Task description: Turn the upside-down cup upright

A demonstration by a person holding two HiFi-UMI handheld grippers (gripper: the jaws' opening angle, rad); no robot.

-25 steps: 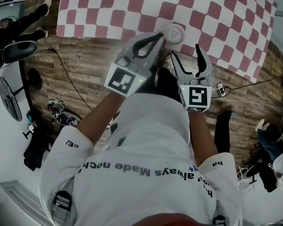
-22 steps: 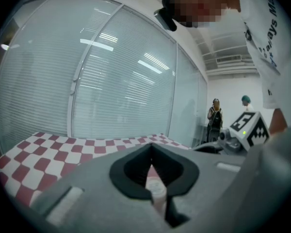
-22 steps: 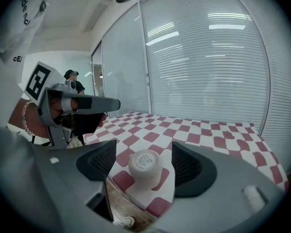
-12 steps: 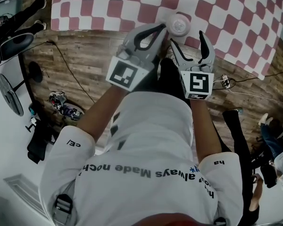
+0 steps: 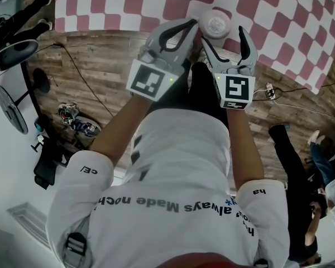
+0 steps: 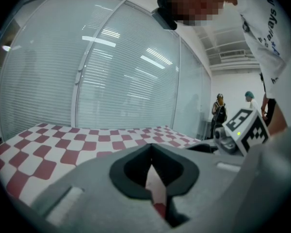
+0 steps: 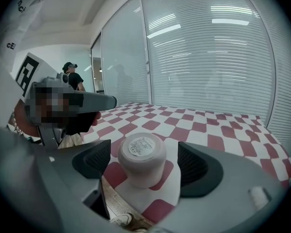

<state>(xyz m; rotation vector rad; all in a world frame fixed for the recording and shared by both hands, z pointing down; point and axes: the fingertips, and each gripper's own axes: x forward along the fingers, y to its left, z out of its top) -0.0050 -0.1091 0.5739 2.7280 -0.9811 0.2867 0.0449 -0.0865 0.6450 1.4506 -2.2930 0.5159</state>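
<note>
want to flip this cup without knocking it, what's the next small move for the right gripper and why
Probably ease the right gripper forward and slightly down until its pads flank the cup on both sides, then close. Its jaws have just been opening and stand wide, with the upside-down cup centred between them but untouched, near the edge of the checked tablecloth.

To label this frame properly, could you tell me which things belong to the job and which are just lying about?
Job: upside-down cup on the checked tablecloth; right gripper, jaws just opening, cup ahead between them, untouched; left gripper, shut, empty.
Lying about: plug and cable on the floor; bundle on the floor; people in the background.
</note>
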